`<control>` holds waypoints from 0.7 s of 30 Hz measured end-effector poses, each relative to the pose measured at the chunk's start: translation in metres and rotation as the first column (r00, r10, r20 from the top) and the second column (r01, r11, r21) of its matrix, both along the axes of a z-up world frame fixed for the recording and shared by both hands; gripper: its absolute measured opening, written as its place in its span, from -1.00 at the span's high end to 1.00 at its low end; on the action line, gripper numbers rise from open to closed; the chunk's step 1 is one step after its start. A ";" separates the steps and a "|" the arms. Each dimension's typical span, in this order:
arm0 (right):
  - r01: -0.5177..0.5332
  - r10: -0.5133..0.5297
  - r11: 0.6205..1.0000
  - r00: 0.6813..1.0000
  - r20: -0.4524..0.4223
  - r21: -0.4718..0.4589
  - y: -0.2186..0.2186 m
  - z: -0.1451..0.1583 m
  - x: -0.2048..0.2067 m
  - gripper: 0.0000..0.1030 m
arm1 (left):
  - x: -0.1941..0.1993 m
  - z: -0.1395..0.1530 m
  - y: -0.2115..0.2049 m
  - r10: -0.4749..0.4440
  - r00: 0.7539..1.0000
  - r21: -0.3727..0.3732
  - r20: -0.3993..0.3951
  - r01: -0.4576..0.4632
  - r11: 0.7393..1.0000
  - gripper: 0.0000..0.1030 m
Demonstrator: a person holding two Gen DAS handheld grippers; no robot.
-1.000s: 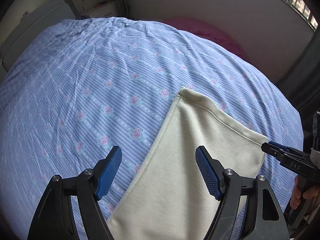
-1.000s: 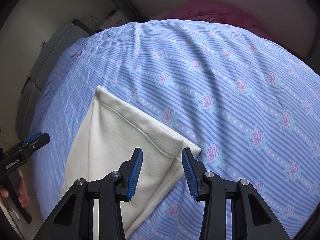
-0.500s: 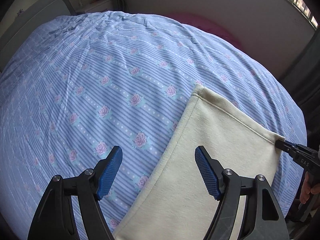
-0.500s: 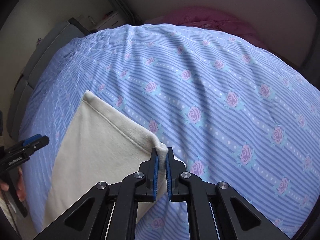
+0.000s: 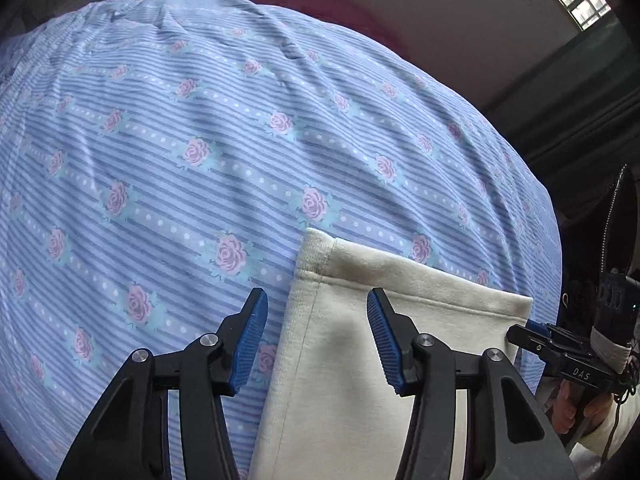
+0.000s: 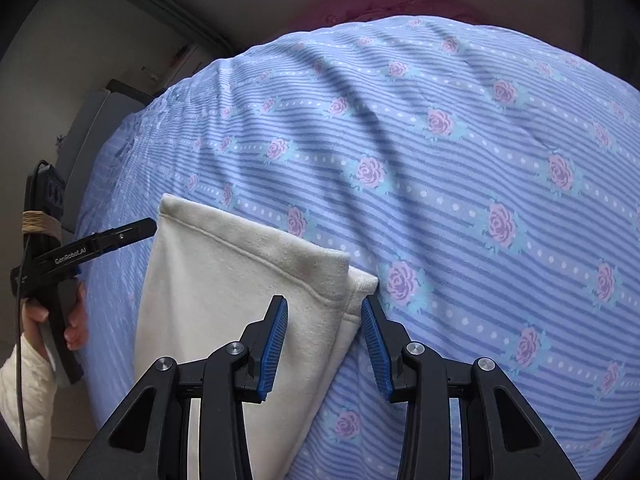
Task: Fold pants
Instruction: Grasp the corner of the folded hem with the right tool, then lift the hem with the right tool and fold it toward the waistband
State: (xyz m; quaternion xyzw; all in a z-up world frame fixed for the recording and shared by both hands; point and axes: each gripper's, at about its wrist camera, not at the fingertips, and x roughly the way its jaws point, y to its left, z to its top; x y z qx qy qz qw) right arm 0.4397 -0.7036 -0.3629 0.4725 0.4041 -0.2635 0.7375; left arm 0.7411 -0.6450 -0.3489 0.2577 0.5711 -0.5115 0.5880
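Blue-striped bedding printed with pink roses fills both wrist views, the bedspread (image 5: 224, 152) bulging up toward a pale wall, with something pink (image 6: 384, 4) lying at its far edge. Starting at the left gripper (image 5: 316, 340): its blue-padded fingers stand wide apart, holding nothing, and the cream pants (image 5: 360, 360) lie directly under and between them, the near left corner of the hemmed end just ahead of the fingertips. The left pad hangs over bare bedspread just beside the fabric's long edge, while the right pad sits above the cloth itself. In the right wrist view the right gripper (image 6: 325, 338) is likewise spread open, its fingers straddling the right corner of the same hemmed end; the right pad sits just beside the corner where a lower layer pokes out from under the top one, though whether it touches the fabric cannot be told. From there the pants run back toward the camera and off the bottom of both views, lying flat on the bedspread with a stitched hem across the far end. Each view catches the other gripper's tip at the opposite corner of that hem, along with a hand (image 6: 74, 320) around its handle.
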 end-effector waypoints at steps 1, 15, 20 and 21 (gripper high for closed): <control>0.022 -0.022 1.000 1.000 0.003 0.021 -0.002 -0.004 -0.001 0.22 | 0.003 -0.005 -0.004 -0.004 1.000 0.004 -0.006 0.004 1.000 0.01; 0.033 -0.042 0.992 0.996 0.073 0.125 -0.016 -0.039 -0.003 0.25 | 0.003 -0.032 -0.024 -0.058 0.997 0.034 -0.056 0.060 0.998 0.21; 0.013 -0.028 0.986 0.996 0.084 0.164 -0.025 -0.036 -0.011 0.60 | -0.017 -0.010 -0.032 -0.026 0.998 0.000 -0.049 0.026 1.000 0.70; 0.016 -0.031 0.989 0.995 0.096 0.149 -0.027 -0.025 -0.013 0.62 | -0.020 -0.001 -0.032 -0.029 0.999 -0.040 -0.034 0.028 0.999 0.70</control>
